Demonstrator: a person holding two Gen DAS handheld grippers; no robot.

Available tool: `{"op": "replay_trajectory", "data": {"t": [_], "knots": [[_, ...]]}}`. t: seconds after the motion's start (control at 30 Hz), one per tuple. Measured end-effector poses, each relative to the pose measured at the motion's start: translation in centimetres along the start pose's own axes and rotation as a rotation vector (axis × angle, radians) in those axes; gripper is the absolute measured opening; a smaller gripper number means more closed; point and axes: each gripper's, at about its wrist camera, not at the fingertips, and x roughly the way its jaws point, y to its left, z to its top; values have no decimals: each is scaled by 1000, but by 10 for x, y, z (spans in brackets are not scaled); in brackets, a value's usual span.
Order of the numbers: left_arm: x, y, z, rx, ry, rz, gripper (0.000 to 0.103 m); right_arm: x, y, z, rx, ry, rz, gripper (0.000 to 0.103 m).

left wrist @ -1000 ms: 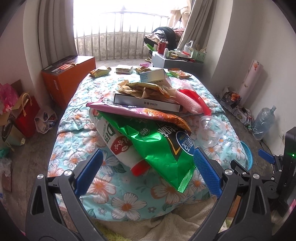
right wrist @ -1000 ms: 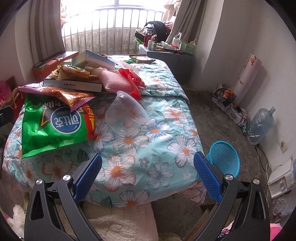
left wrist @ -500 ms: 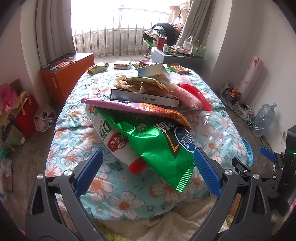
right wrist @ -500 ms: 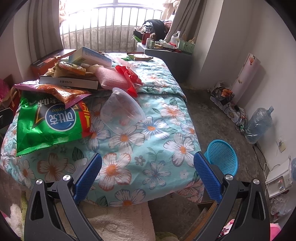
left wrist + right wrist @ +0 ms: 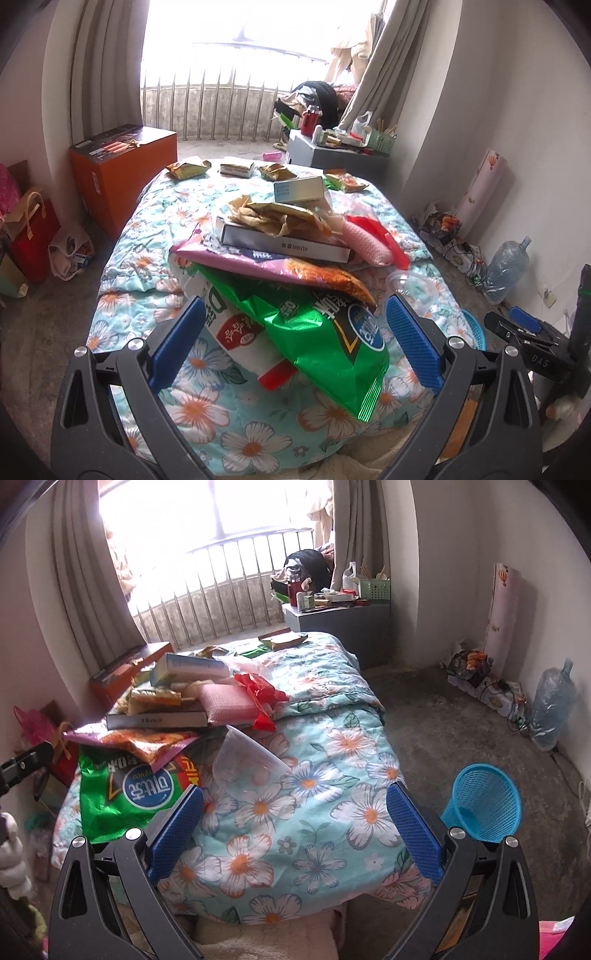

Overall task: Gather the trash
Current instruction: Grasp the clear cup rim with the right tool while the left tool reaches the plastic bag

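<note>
A heap of trash lies on the floral quilt: a green snack bag over a white and red packet, a purple and orange chip bag, crumpled wrappers, a red wrapper and a clear plastic cup. A blue mesh bin stands on the floor right of the bed. My left gripper hangs open just in front of the green bag. My right gripper is open over the quilt, below the cup.
A long grey box, a light blue box and a pink sponge sit in the heap. Small packets lie at the bed's far end. An orange box, bags, a grey cabinet and a water jug ring the bed.
Both grippers have drawn back and tilted upward, so the bed sits lower and further off. The right view has swung right, showing more floor and the blue bin. Both stay open.
</note>
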Motion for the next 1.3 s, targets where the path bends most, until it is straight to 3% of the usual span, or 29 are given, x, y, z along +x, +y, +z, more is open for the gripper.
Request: {"op": "replay_trajectory", "data": {"t": [0.13,0.3,0.37,0.47,0.63,0.77,1.07,1.3], "knots": [[2,5,10,2,-43,-64,94,17,-16,13,102,35,107,86],[9,19,24,-52,-29,-150,93,48,-28,23,218,99,228,71],[13,27,28,-76,-19,-166,82,62,-32,25,256,115,261,68],[20,35,33,-105,1,-161,73,81,-35,31,279,130,277,63],[39,46,50,-141,40,-158,61,116,-31,40,278,173,323,54],[55,52,69,-184,60,-195,56,133,-19,41,244,226,390,53],[84,32,91,-185,84,-260,54,109,33,15,-9,242,509,53],[96,19,82,-164,105,-292,54,70,-1,20,70,119,568,54]]}}
